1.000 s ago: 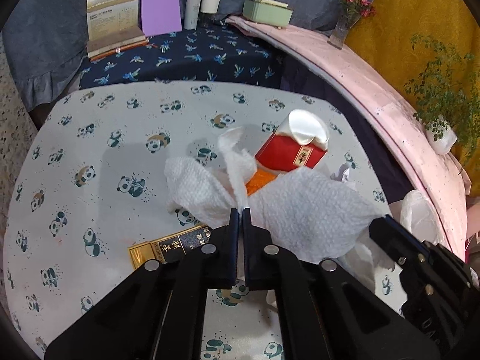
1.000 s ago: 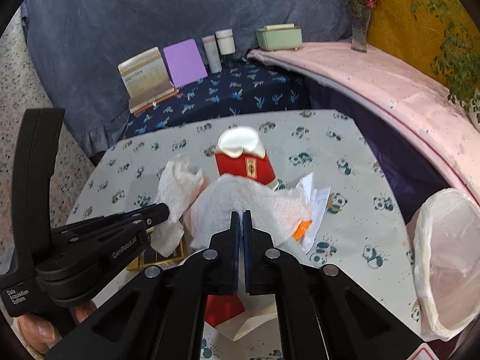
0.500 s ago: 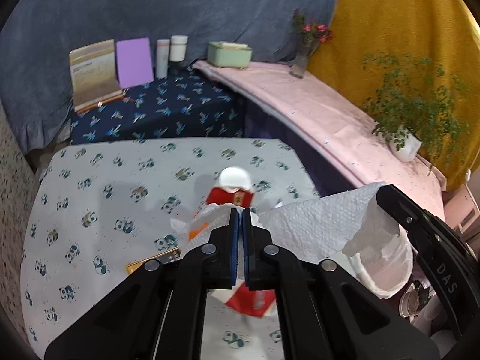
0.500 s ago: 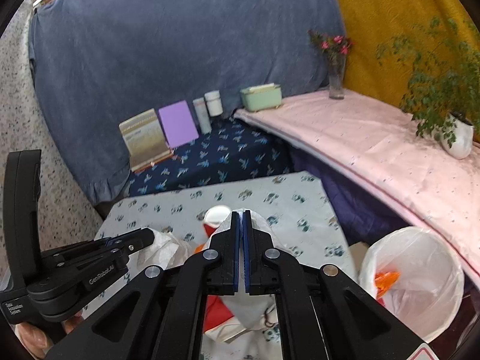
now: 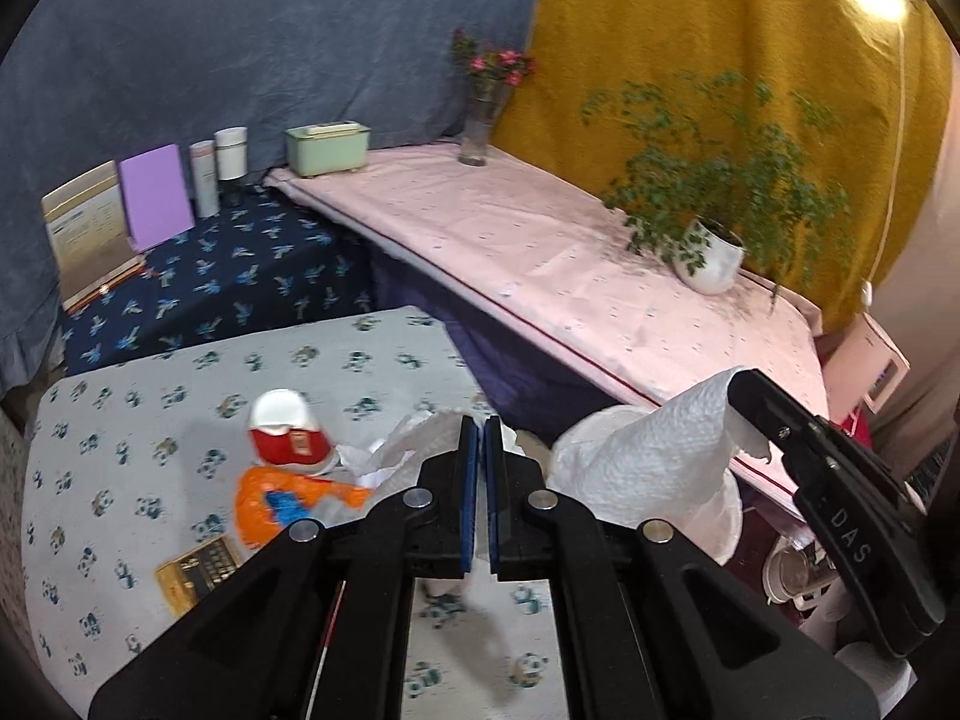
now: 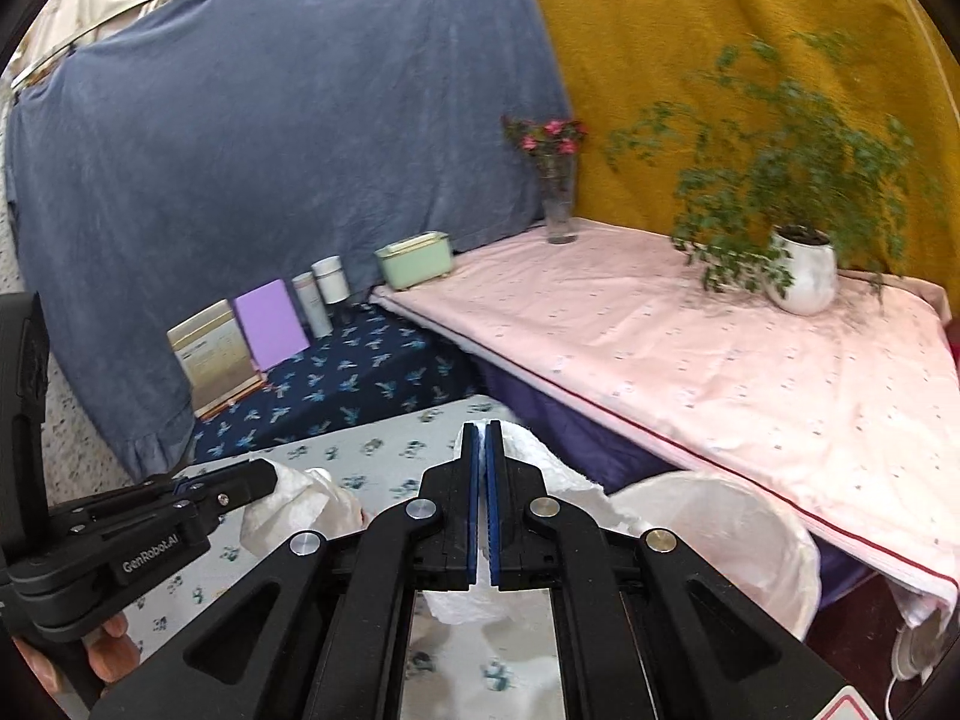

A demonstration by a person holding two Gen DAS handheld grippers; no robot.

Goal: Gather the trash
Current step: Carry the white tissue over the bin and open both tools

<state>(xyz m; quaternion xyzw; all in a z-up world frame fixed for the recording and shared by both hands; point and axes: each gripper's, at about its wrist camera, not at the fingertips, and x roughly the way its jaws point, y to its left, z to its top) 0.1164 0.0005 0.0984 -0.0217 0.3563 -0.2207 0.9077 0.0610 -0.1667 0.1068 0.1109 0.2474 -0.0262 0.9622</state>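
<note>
Each gripper, left (image 5: 478, 444) and right (image 6: 482, 450), is clamped on one crumpled, dimpled white paper towel (image 5: 648, 462); second towel (image 6: 534, 450).

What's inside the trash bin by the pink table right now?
In the right wrist view, the bin shows only its white liner; the bottom is hidden by the tongs and the paper towel. In the left view, towel covers it.

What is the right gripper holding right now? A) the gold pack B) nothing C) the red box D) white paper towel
D: in the left wrist view the right gripper is clamped on a white paper towel, raised over the white-lined bin.
</note>
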